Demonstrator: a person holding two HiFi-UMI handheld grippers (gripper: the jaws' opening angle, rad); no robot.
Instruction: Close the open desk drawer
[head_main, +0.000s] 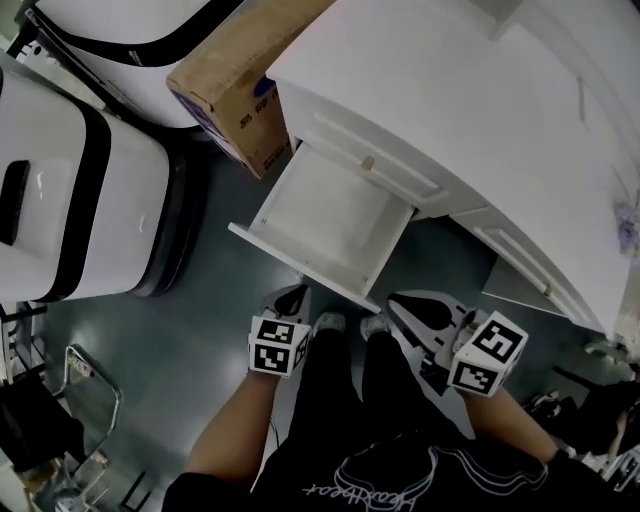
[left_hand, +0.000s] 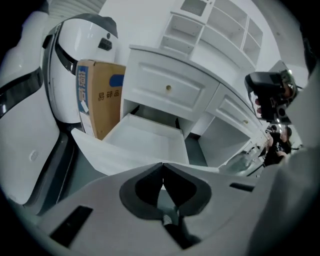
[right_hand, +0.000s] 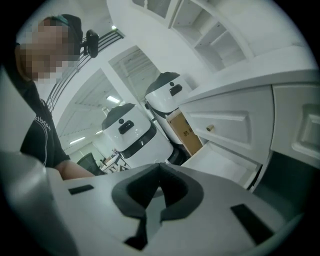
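Note:
The white desk (head_main: 480, 110) fills the upper right of the head view. Its lower drawer (head_main: 335, 215) is pulled out and looks empty, its front panel (head_main: 300, 268) facing me. Above it is a closed drawer with a small knob (head_main: 368, 163). My left gripper (head_main: 295, 294) hovers just short of the front panel, jaws shut on nothing. My right gripper (head_main: 397, 301) hangs beside the drawer's right corner, also shut and empty. The left gripper view shows the open drawer (left_hand: 145, 142) past the shut tips (left_hand: 162, 166). The right gripper view has it (right_hand: 225, 160) to the right of its tips (right_hand: 159, 168).
A cardboard box (head_main: 235, 85) stands on the floor left of the drawer. Large white machines (head_main: 80, 200) crowd the left side. A metal frame (head_main: 90, 395) is at lower left. Another desk drawer (head_main: 520, 255) lies to the right. My legs and shoes (head_main: 330, 322) stand below the drawer.

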